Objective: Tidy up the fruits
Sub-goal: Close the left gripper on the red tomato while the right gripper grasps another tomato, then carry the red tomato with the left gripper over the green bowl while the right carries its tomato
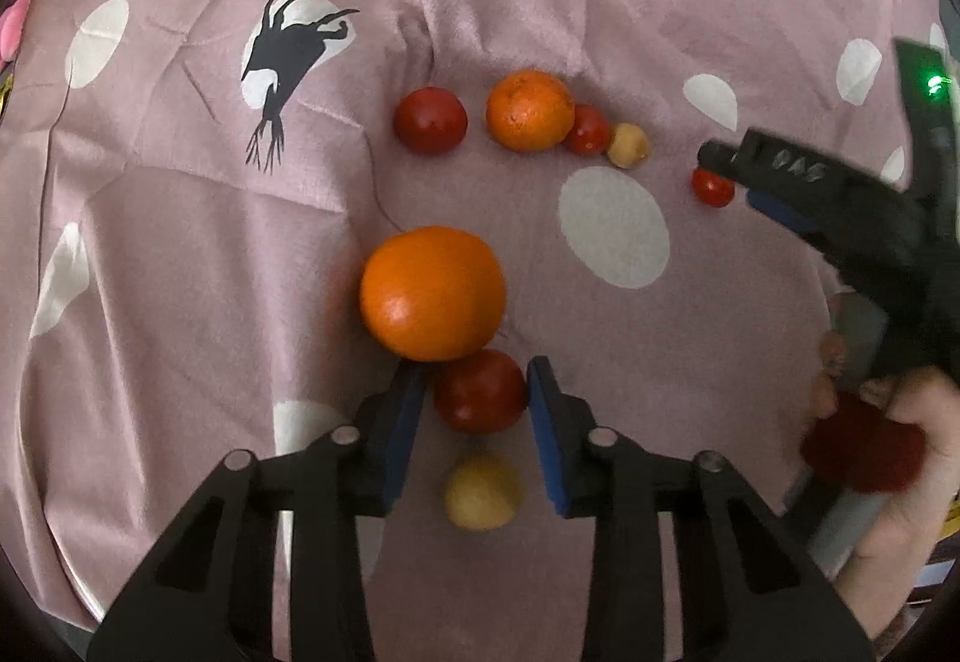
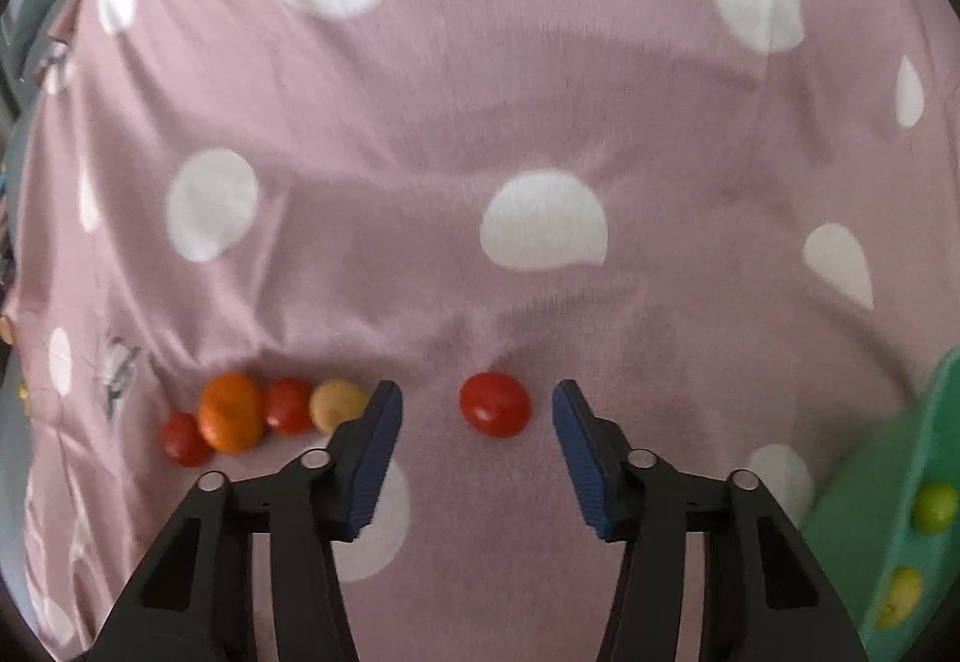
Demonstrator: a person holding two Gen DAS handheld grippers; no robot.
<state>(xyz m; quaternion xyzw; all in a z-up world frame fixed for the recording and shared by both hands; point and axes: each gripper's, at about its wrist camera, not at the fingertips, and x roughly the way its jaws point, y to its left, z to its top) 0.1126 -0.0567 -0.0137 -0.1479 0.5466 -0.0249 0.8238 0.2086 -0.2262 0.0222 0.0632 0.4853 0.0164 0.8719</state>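
Note:
My left gripper (image 1: 477, 383) is shut on a dark red fruit (image 1: 480, 392) that rests on the pink dotted cloth (image 1: 180, 242), just in front of a large orange (image 1: 432, 293). A yellow fruit (image 1: 483, 491) lies under the gripper, nearer the camera. My right gripper (image 2: 477, 392) is open, with a small red tomato (image 2: 495, 404) on the cloth between its fingertips and a gap on each side. The left wrist view shows the right gripper (image 1: 735, 182) coming in from the right onto that tomato (image 1: 714, 189).
A row of fruit lies further back: a red one (image 1: 430, 120), an orange (image 1: 529, 110), a small red one (image 1: 588, 129) and a pale yellow one (image 1: 628, 144). A green container (image 2: 870, 512) holding yellow-green fruits (image 2: 933, 506) stands at the right. A hand (image 1: 900, 482) holds the right gripper.

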